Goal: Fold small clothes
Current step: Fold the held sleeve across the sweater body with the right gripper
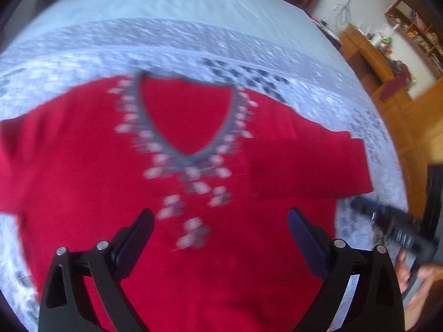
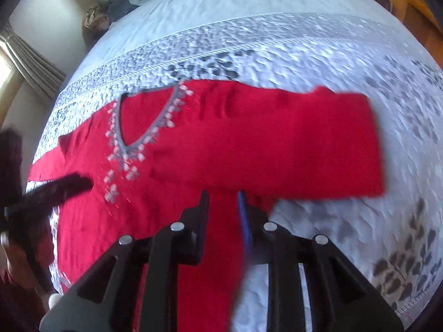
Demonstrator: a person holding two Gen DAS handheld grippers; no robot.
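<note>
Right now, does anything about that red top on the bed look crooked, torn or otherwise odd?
Nothing looks damaged or spilled. The red top lies spread flat on the patterned bedspread, neckline up. Only a few shallow creases show near the shoulder, beside the sleeve. The pictures are blurred, so fine flaws could be missed.

A patterned grey bedspread (image 2: pixel 304 55), wooden shelves (image 1: pixel 409 27), and curtains (image 2: pixel 30 63).

Left gripper (image 1: pixel 220 218): angled steeply downward, jaws spread wide, nothing between them. Right gripper (image 2: pixel 223 202): angled steeply downward, jaws narrowly parted, nothing pinched. A hand (image 1: pixel 415 285) grips the right gripper's handle.
</note>
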